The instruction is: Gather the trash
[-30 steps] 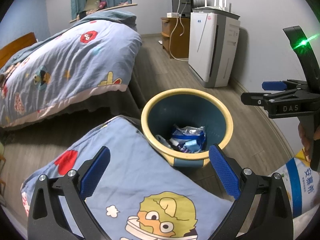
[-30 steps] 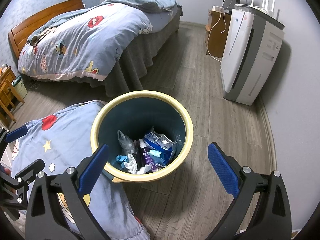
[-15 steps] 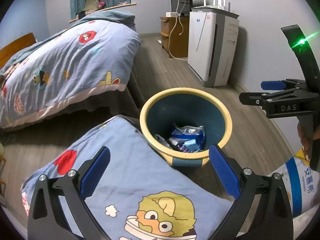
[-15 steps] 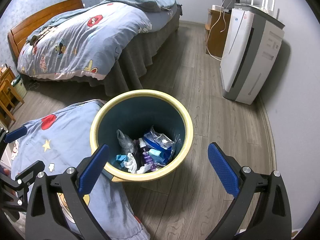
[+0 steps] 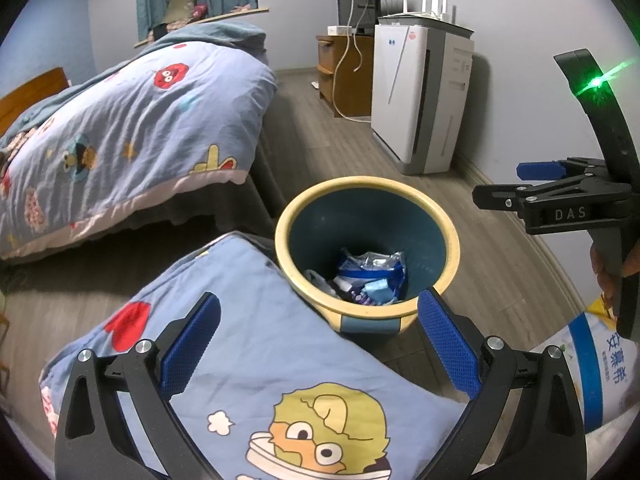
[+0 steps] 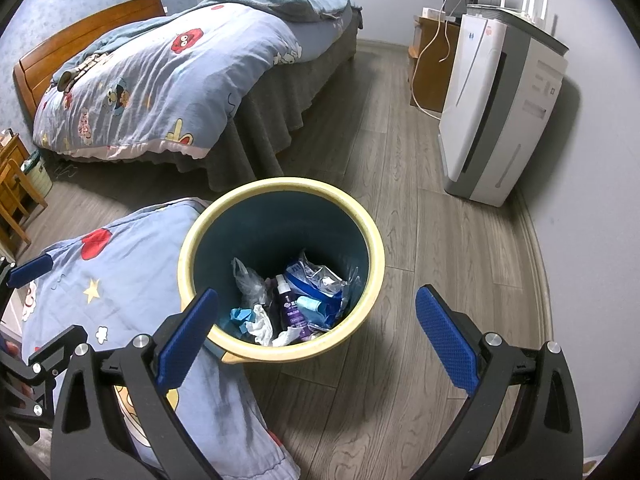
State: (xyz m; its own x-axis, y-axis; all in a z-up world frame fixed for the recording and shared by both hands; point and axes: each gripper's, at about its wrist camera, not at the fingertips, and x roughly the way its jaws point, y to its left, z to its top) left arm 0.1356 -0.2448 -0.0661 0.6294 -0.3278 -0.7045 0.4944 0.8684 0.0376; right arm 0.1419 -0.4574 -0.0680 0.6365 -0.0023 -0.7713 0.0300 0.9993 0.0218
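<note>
From the left wrist we see our left gripper spread wide and empty above a cartoon quilt, the bin touching the quilt's far edge, trash at its bottom. From the right wrist our right gripper gapes wide, holding nothing, over the bin on the wooden floor, wrappers and a small bottle inside.

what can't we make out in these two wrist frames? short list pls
- Bottom of the round yellow-rimmed blue trash bin: buried under wrappers and a purple spray bottle in the right wrist view; label too small.
- White can with blue band: cut off by the left wrist view's edge.
- Floor under the blue cartoon-print quilt: covered.
- Left gripper and right gripper: open, empty.
</note>
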